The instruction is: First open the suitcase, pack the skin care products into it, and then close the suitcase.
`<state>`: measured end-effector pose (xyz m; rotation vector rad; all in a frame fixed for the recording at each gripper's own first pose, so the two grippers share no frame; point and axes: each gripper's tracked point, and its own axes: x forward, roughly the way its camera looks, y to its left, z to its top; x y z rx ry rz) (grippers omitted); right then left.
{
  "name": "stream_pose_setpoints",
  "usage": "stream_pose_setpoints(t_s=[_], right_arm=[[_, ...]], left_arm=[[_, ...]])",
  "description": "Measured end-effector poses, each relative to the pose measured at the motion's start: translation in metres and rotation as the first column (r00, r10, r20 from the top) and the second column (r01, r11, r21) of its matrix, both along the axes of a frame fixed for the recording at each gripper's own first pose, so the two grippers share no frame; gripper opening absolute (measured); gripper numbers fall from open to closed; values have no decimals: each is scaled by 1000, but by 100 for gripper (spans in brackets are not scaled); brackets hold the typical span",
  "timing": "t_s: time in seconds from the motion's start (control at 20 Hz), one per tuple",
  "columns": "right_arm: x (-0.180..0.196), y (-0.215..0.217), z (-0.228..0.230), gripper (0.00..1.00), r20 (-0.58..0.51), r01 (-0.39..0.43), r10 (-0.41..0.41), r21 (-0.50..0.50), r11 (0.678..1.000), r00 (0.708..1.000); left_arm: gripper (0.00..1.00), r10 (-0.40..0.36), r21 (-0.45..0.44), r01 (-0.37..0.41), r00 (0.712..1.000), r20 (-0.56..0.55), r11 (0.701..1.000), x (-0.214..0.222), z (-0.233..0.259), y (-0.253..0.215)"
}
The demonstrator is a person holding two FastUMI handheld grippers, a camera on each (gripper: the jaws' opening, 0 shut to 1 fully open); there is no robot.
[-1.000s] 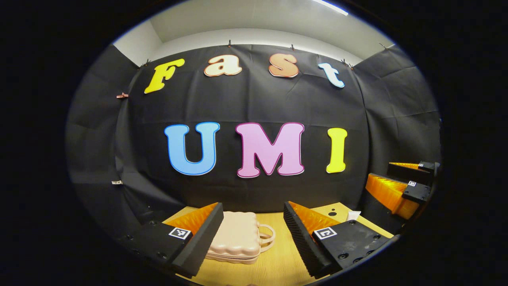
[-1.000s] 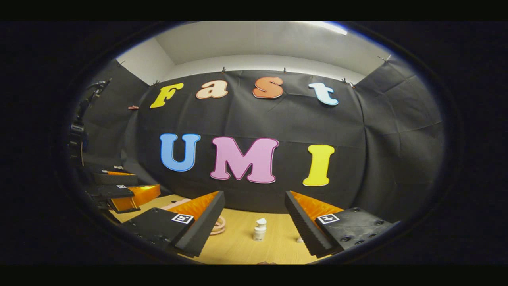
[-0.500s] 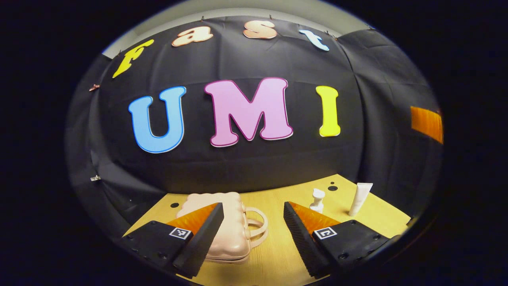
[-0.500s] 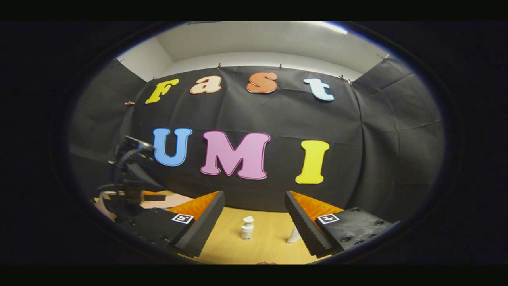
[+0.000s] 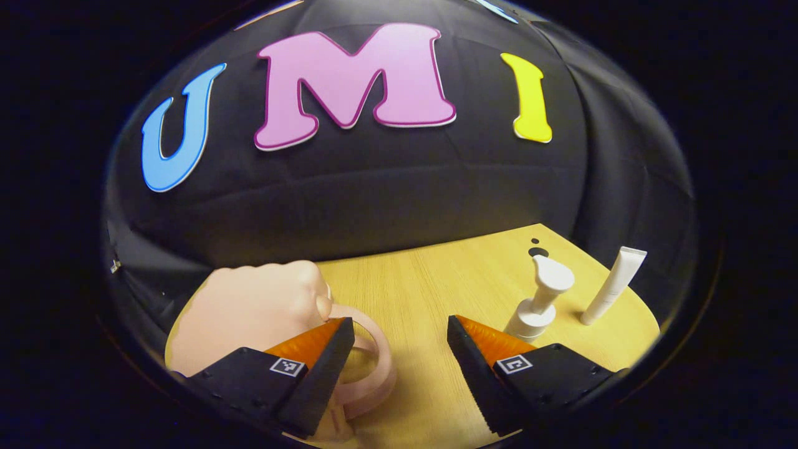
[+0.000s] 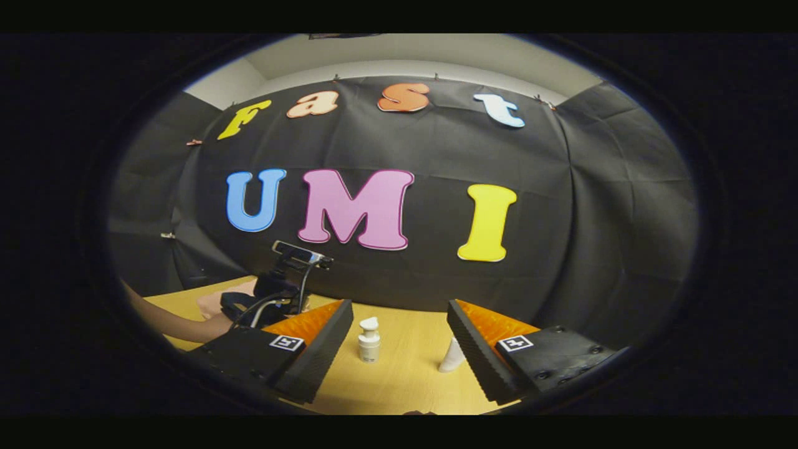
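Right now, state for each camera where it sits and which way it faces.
Left gripper view: rides the left gripper, low over the wooden table, tilted down at the pink suitcase; own open fingers at the bottom.
Right gripper view: rides the right gripper, facing the booth wall; own open fingers, plus the left gripper and a forearm.
Shared: pump bottle, tube, table.

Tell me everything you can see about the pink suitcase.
The suitcase is a small pale pink hard-shell case with a bumpy, scalloped edge, looking like plastic. It lies flat and closed on the wooden table, looped handle toward the camera. The left gripper hangs open over the handle; contact is unclear.
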<state>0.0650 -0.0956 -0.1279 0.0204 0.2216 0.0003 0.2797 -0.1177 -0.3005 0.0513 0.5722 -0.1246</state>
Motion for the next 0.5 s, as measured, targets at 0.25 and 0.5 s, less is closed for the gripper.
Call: stream_pose_setpoints(t_s=[0.25, 0.5], right_arm=[[12, -17, -17, 97, -13, 16, -17, -29, 999, 1000], [14, -31, -28, 97, -37, 54, -55, -15, 998, 998]], left_arm=[[90, 112, 27, -109, 980, -166, 994, 15, -51, 8], [57, 183, 147, -148, 948, -262, 978, 15, -79, 25]])
